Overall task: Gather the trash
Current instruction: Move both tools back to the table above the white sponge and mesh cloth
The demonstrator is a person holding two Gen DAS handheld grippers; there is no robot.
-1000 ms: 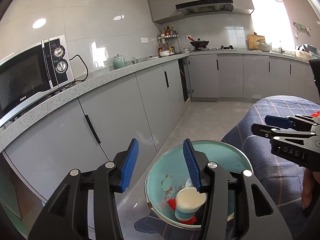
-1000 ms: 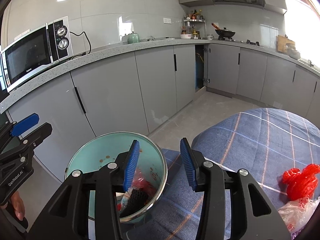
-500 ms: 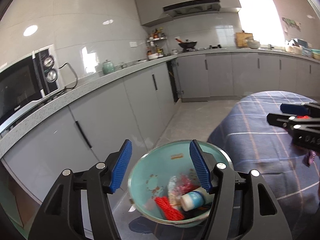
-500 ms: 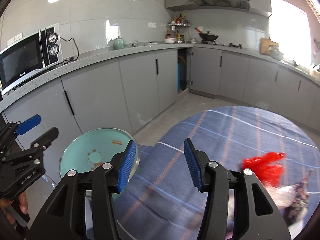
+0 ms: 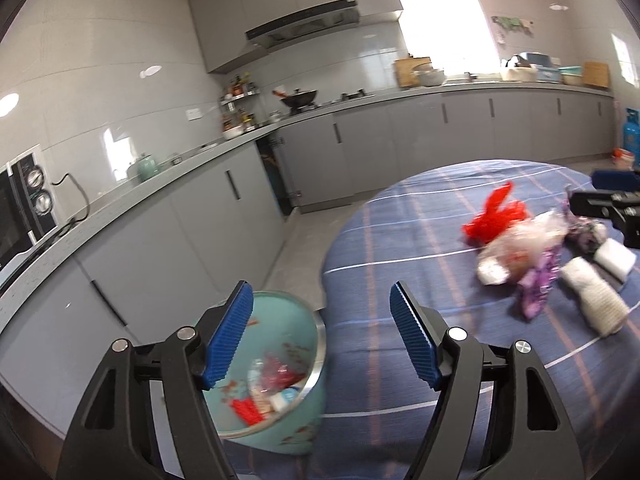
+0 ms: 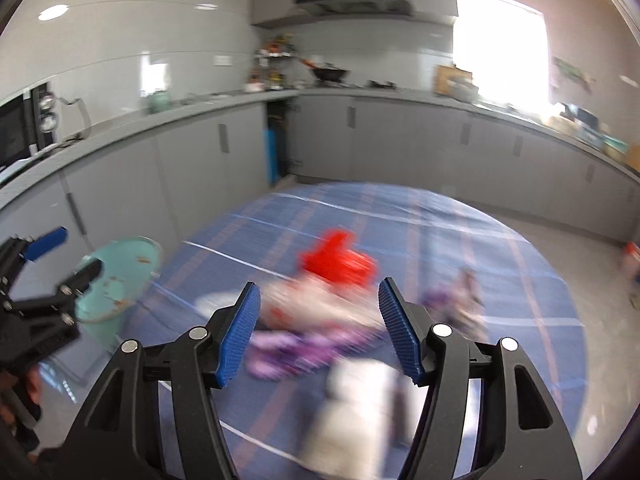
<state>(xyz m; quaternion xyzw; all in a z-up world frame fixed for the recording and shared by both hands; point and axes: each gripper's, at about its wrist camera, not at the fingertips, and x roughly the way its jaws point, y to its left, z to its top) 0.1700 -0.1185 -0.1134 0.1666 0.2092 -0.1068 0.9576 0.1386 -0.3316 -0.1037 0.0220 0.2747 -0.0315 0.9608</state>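
A teal bin (image 5: 308, 364) with a steel rim stands at the table's left edge and holds red, white and clear scraps (image 5: 266, 390). My left gripper (image 5: 322, 340) is open and empty, above the bin's right rim. Trash lies on the blue plaid tablecloth (image 5: 384, 248): a red plastic piece (image 5: 494, 216), a clear bag (image 5: 516, 248), a purple wrapper (image 5: 538, 284) and a white roll (image 5: 596, 300). My right gripper (image 6: 320, 328) is open and empty, over the blurred pile with the red piece (image 6: 338, 260) and purple wrapper (image 6: 296, 350). The bin also shows in the right wrist view (image 6: 116, 280).
Grey kitchen cabinets (image 5: 208, 220) and a counter run along the left and back, with a microwave (image 5: 24, 204) at far left. Grey floor (image 5: 304, 236) lies between table and cabinets. The right wrist view is motion-blurred.
Both grippers have swung right, from over the bin toward the trash pile on the table. Both stayed open and empty.
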